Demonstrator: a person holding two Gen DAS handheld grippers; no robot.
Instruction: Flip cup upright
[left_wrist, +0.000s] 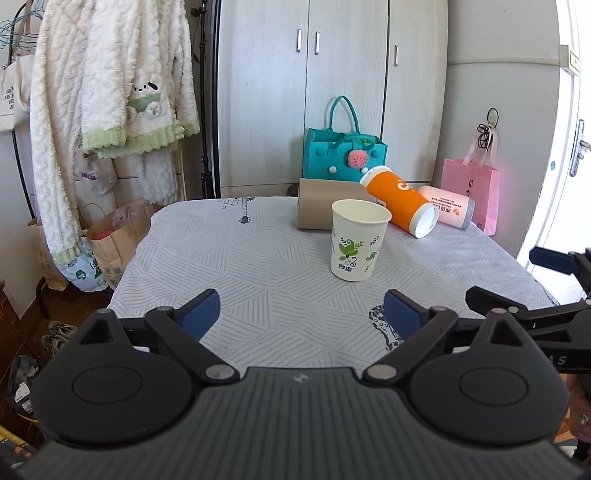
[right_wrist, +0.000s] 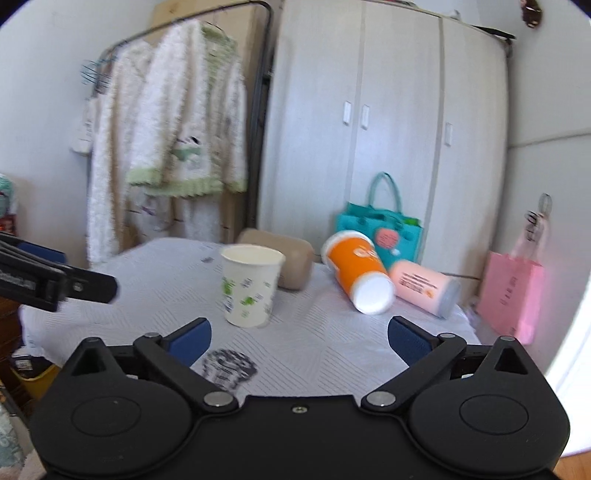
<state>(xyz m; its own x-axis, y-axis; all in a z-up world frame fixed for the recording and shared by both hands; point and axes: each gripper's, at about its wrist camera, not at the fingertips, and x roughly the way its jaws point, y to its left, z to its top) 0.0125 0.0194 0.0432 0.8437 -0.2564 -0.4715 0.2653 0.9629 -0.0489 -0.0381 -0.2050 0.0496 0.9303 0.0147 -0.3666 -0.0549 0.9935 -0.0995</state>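
A white paper cup with green leaf print (left_wrist: 356, 240) stands upright, mouth up, on the patterned tablecloth (left_wrist: 258, 258); it also shows in the right wrist view (right_wrist: 251, 286). My left gripper (left_wrist: 301, 314) is open and empty, held back from the cup near the table's front. My right gripper (right_wrist: 299, 341) is open and empty, also short of the cup. The right gripper's fingers (left_wrist: 546, 258) show at the right edge of the left wrist view. The left gripper's fingers (right_wrist: 55, 284) show at the left edge of the right wrist view.
An orange cup (left_wrist: 400, 201) and a pink cup (left_wrist: 448, 206) lie on their sides at the back right. A brown roll (left_wrist: 328, 206) lies behind the paper cup. A teal bag (left_wrist: 341, 155), a pink bag (left_wrist: 471, 192), a wardrobe and hanging clothes (left_wrist: 110, 92) stand beyond.
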